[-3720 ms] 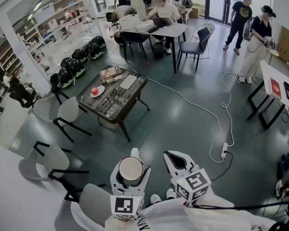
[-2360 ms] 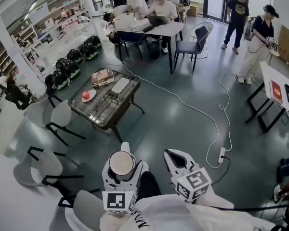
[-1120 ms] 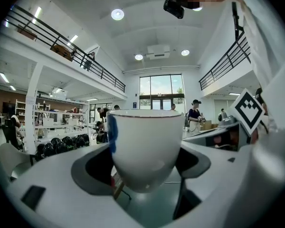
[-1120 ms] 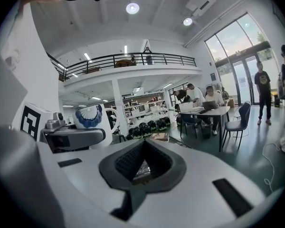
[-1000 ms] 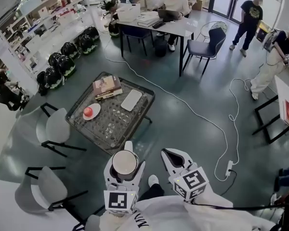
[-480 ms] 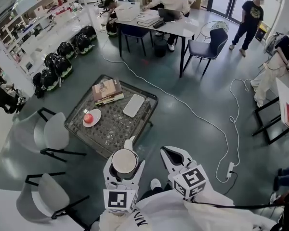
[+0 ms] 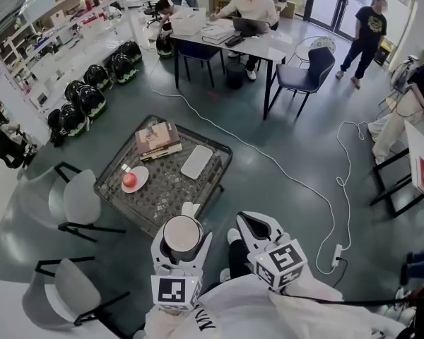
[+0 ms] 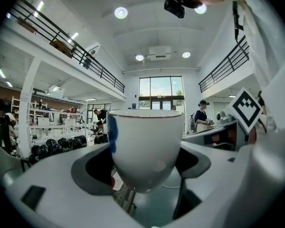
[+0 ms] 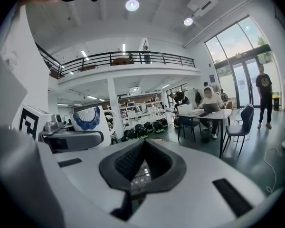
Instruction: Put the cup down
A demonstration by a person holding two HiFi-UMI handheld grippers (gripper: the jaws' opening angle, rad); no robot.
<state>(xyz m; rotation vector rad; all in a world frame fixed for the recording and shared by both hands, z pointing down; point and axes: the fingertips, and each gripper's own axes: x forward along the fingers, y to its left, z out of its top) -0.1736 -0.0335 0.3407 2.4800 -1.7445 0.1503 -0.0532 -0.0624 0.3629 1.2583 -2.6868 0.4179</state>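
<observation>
A white cup (image 7: 181,233) with a blue pattern stands upright between the jaws of my left gripper (image 7: 183,241), which is shut on it. In the left gripper view the cup (image 8: 145,144) fills the middle and hides the fingertips. My right gripper (image 7: 253,229) is beside it to the right, shut and holding nothing; its dark pads (image 9: 154,163) meet in that gripper's own view, where the cup (image 9: 88,119) shows at the left. Just ahead of the left gripper is a low glass-topped table (image 7: 171,189).
On the table lie stacked books (image 7: 157,140), a white plate with a red fruit (image 7: 133,179) and a flat white slab (image 7: 196,162). Two grey chairs (image 7: 71,203) (image 7: 56,288) stand left. A white cable (image 7: 318,189) crosses the floor to a power strip (image 7: 337,254). People sit at a far white table (image 7: 258,42).
The low table has drawn steadily closer and now lies right in front of the left gripper. Both grippers keep their pose, with the cup still held.
</observation>
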